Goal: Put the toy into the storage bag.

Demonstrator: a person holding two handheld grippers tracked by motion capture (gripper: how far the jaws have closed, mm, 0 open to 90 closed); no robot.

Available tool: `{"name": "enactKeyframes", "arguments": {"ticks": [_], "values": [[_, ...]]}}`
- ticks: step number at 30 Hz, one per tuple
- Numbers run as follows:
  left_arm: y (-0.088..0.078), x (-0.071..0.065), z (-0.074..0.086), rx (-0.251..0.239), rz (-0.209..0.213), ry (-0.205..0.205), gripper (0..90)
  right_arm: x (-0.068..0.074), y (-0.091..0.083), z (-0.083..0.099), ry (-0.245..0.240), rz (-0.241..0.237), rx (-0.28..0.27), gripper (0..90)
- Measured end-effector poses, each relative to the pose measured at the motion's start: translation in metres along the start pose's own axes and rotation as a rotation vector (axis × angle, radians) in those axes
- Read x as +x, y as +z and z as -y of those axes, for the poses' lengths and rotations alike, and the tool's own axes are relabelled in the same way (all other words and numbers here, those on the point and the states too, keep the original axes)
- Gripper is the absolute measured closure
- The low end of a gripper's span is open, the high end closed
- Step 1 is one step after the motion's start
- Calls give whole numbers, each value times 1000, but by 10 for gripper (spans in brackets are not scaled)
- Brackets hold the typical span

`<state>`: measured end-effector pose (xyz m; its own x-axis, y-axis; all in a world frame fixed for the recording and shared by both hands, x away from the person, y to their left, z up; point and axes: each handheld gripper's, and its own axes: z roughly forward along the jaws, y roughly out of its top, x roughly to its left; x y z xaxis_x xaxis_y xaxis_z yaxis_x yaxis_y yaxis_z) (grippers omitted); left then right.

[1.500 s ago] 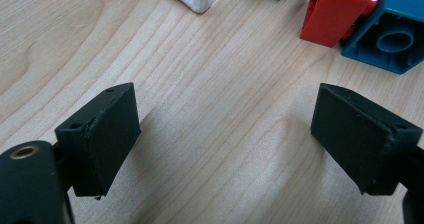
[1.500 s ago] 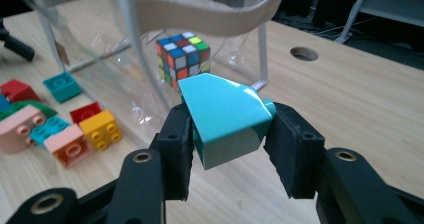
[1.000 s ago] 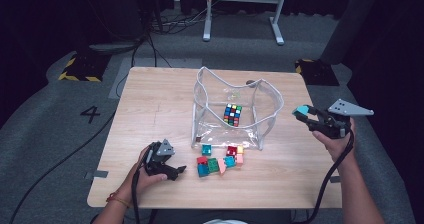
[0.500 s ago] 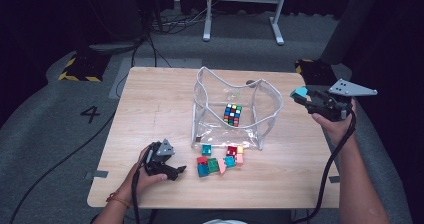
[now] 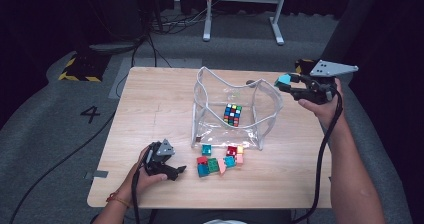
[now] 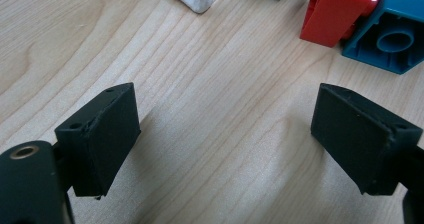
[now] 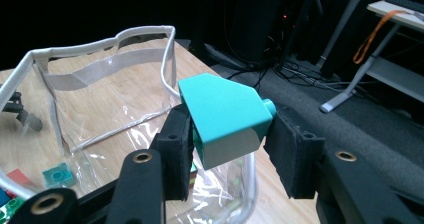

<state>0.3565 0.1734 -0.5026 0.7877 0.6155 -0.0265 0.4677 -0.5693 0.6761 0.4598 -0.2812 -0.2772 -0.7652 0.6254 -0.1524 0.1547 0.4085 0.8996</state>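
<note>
holding teal block [image 7: 224,116], cube [image 5: 232,114] in pouch [image 5: 266,115]

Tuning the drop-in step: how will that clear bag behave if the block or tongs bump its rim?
The clear bag is probably floppy: its white-trimmed rim sags and waves unevenly. Likely light, so a nudge may slide it across the table; the puzzle cube inside adds little anchoring. The glossy walls look slippery.

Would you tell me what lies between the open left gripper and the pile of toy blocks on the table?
Only bare wood. In the left gripper view, the tabletop runs uninterrupted from the left gripper to the blocks; the high view agrees.
</note>
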Motion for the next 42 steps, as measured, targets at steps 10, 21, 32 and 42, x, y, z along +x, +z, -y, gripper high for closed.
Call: {"name": "enactKeyframes", "arguments": {"ticks": [10, 21, 32, 42], "values": [[0, 0, 0, 0, 1, -1, 122, 4, 26, -11, -40, -113, 8, 551], [0, 0, 0, -1, 0, -1, 122, 20, 56, -6, -102, -213, 60, 551], [0, 0, 0, -1, 0, -1, 122, 29, 77, -3, -172, -270, 154, 552], [0, 0, 0, -1, 0, -1, 122, 28, 91, 3, -213, -273, 240, 552]]}}
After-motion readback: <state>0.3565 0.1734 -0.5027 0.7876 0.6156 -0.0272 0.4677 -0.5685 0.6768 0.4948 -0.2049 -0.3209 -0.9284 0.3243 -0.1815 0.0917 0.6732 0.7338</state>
